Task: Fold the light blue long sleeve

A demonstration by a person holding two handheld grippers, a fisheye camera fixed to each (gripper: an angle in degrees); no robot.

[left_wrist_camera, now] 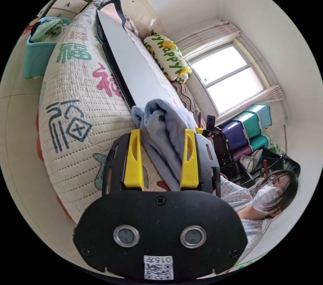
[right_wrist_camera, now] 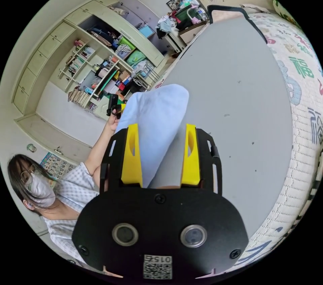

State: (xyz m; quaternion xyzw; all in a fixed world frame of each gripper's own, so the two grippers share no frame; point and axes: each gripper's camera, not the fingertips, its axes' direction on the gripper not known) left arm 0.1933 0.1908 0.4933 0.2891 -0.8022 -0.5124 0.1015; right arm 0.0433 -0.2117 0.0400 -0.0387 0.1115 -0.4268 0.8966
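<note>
1. Left gripper point(left_wrist_camera: 161, 159): two yellow jaws stand apart, light blue long sleeve point(left_wrist_camera: 165, 137) bunched between them; a true grip cannot be told.
2. Right gripper point(right_wrist_camera: 162, 155): two parted jaws, the same garment point(right_wrist_camera: 156, 120) between them above one grey board point(right_wrist_camera: 235, 96); grip unclear.

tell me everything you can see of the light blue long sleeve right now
The light blue long sleeve is a soft, matte knit-looking garment, plain with no print. It is bunched and creased rather than laid flat. In the left gripper view a gathered fold runs between the left tool's yellow jaws, above the grey board. In the right gripper view a smooth, rounded fold passes between the right tool's jaws. Whether either pair presses it is unclear.
</note>
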